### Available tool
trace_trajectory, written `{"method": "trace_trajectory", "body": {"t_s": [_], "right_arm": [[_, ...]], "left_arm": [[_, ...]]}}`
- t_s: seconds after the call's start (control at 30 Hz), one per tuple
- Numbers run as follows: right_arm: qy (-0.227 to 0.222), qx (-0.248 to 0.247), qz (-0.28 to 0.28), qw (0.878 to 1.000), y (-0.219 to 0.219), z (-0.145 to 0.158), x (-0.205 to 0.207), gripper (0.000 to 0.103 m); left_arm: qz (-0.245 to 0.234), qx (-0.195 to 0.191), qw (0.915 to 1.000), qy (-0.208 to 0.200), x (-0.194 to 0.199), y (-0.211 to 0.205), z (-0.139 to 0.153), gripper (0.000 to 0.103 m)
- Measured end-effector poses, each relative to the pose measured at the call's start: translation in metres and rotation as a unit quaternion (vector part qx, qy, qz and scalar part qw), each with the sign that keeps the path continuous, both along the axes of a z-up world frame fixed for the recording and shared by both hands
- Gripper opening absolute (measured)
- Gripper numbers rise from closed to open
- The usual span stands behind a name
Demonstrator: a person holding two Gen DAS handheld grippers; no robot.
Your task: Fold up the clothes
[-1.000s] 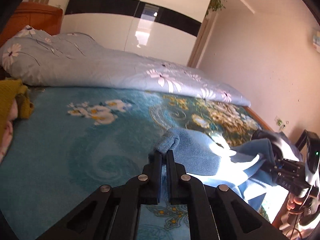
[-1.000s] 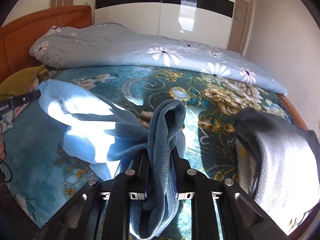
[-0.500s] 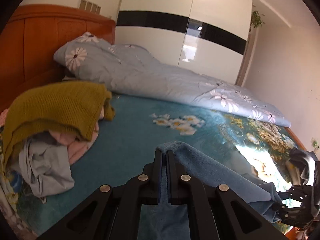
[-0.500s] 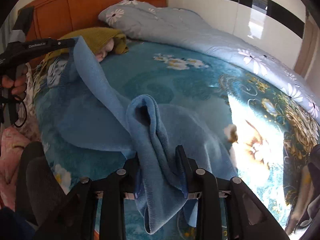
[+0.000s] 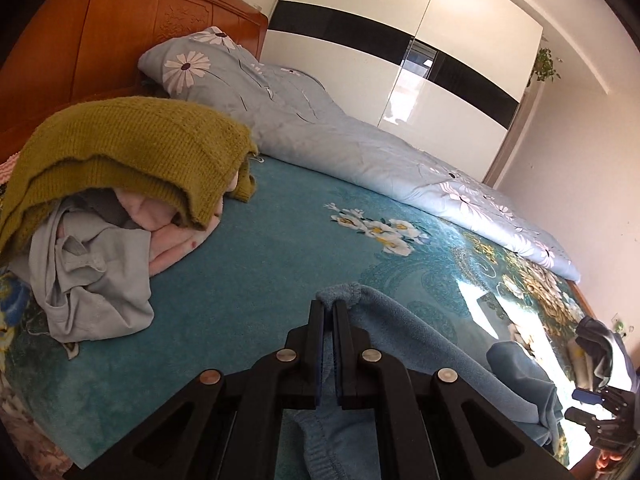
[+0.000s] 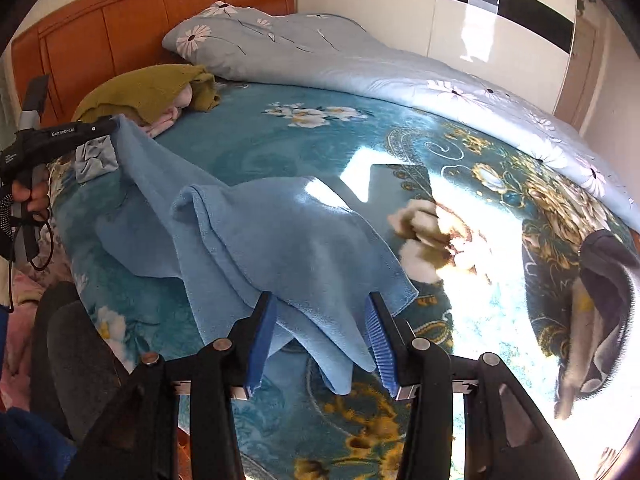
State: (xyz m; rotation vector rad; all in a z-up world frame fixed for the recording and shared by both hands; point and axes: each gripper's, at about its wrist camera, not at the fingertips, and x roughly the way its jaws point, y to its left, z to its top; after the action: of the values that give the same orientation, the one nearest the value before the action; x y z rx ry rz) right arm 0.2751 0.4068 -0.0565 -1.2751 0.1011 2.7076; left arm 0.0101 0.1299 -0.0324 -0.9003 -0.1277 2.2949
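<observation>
The left gripper [image 5: 328, 312] clamps a corner of the blue garment [image 6: 280, 240], lifted above the bed [image 5: 260, 272] — the right gripper [image 6: 322, 316] is spread wide, garment draped loose between its fingers.

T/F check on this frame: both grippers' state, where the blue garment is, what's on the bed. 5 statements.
1. The left gripper is shut on the blue garment. True.
2. The right gripper is clamped on the blue garment. False: its jaws stand wide open, the cloth lying loose between them.
3. A mustard knit sweater tops the clothes pile near the headboard. True.
4. The blue garment is folded into a neat square. False: it is draped and rumpled across the bedspread.
5. A light blue floral quilt lies along the far side of the bed. True.
</observation>
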Motion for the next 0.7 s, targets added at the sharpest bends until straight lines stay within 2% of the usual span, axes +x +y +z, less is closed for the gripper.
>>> {"method": "trace_trajectory", "body": {"t_s": [0.17,0.23,0.3,0.37,0.5,0.6,0.7], "right_arm": [[-0.022,0.026,-0.016,0.999,0.004,-0.017,-0.016,0.046],[-0.016,0.018,-0.034,0.999,0.009,-0.017,-0.018,0.037],[-0.007,0.007,-0.048,0.999,0.014,-0.013,-0.019,0.012],[-0.007,0.011,-0.055,0.998,0.016,-0.01,-0.019,0.01],[0.027,0.042,-0.093,0.994,0.035,0.025,-0.002,0.009],[0.064,0.079,-0.148,0.984,0.061,0.071,0.026,0.009],[0.076,0.111,-0.195,0.971,0.084,0.099,0.053,0.009]], "left_arm": [[-0.001,0.005,1.0,-0.001,-0.001,-0.007,0.005,0.004],[0.0,0.001,1.0,0.001,0.0,-0.008,0.006,0.004],[0.002,0.004,1.0,0.004,0.0,-0.009,0.009,0.004],[0.005,0.01,0.9999,0.006,-0.001,-0.011,0.012,0.004],[0.024,0.013,0.9994,0.023,-0.006,-0.017,0.027,0.004],[0.049,0.018,0.9973,0.052,-0.014,-0.031,0.049,0.0],[0.072,0.029,0.9942,0.074,-0.022,-0.048,0.071,0.0]]}}
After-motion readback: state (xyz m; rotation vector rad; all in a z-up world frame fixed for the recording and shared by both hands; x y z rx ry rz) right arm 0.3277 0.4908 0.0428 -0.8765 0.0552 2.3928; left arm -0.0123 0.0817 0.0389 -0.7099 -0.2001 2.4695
